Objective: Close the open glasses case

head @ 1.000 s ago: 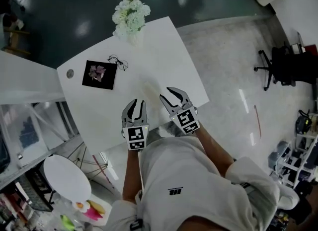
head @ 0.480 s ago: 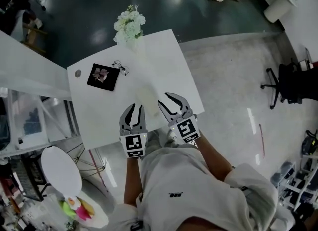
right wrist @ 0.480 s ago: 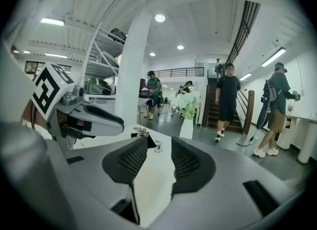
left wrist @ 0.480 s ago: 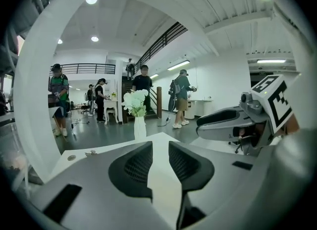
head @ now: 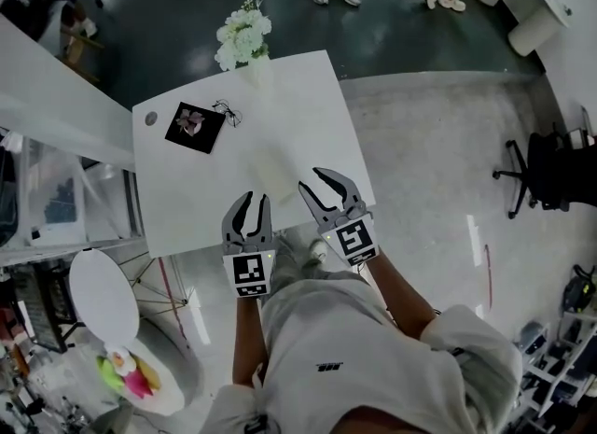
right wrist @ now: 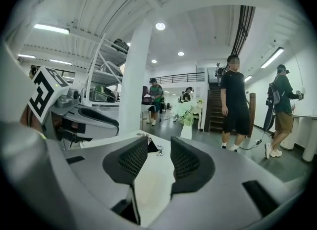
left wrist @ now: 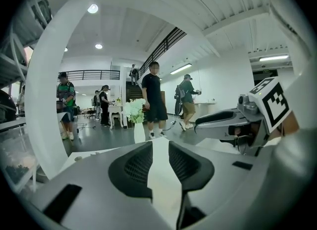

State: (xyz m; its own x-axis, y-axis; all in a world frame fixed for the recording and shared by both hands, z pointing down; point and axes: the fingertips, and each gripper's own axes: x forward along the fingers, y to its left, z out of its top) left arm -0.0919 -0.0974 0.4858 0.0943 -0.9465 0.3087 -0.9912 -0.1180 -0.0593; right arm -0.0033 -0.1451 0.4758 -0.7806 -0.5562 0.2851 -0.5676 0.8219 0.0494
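Left gripper (head: 250, 222) and right gripper (head: 328, 199) hover at the table's (head: 308, 115) near edge, jaws apart and empty. The black case (head: 194, 126), upper left beside the glasses (head: 227, 111), looks light, stiff and likely to slide. Pinch its lid edge.

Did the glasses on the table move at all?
No. The glasses lie beside the same corner of the black card, on the flower vase side, as before. Only the head camera shifted.

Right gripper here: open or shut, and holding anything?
Open and empty: the right gripper has its jaws apart in its own view, with only the white table showing between them.
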